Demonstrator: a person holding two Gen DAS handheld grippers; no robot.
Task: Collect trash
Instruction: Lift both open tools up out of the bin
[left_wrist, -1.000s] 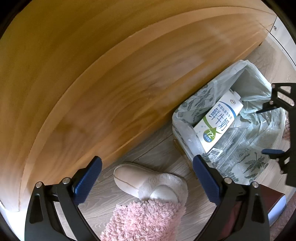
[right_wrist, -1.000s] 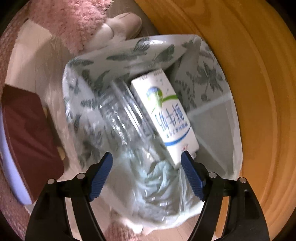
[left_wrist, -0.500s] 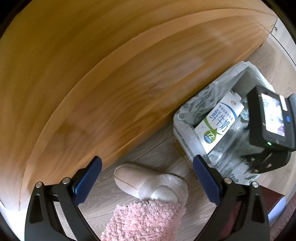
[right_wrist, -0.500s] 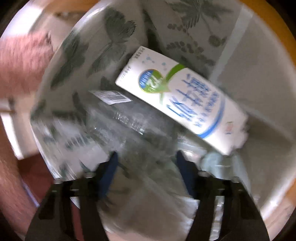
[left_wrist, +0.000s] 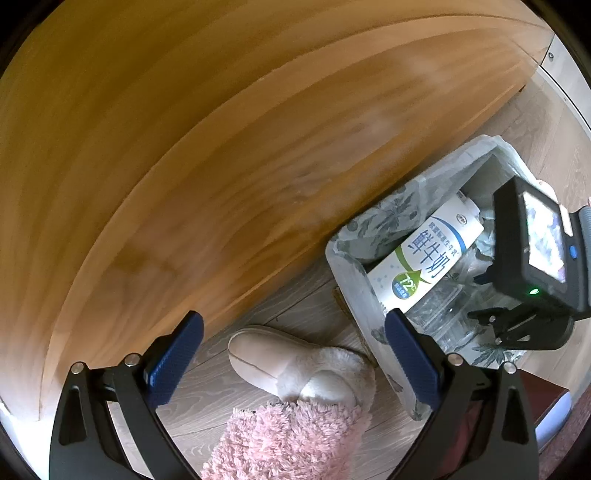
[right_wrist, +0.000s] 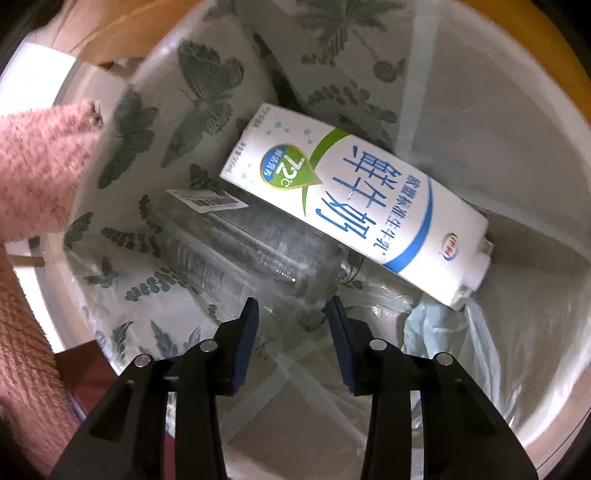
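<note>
A bin (left_wrist: 347, 266) lined with a leaf-printed bag (right_wrist: 207, 92) stands against a wooden panel. Inside lie a white milk carton (right_wrist: 354, 206) (left_wrist: 424, 262) and a clear plastic bottle (right_wrist: 251, 247) (left_wrist: 439, 314). My right gripper (right_wrist: 293, 325) points down into the bin, jaws closing at the bottle's near end, where clear plastic lies between the pads; no firm press shows. From the left wrist view its black body (left_wrist: 535, 258) hangs over the bin and hides its fingers. My left gripper (left_wrist: 293, 325) stands open and empty above the floor, left of the bin.
A curved wooden panel (left_wrist: 221, 147) runs behind the bin. On the floor by the bin lies a pale slipper (left_wrist: 280, 362), with pink fluffy fabric (left_wrist: 288, 443) (right_wrist: 37, 177) over it. A dark red object (left_wrist: 550, 398) sits right of the bin.
My right gripper has sunk into the bin and rolled, and its jaws have narrowed toward the bottle's end. The left gripper and the trash have not moved.
</note>
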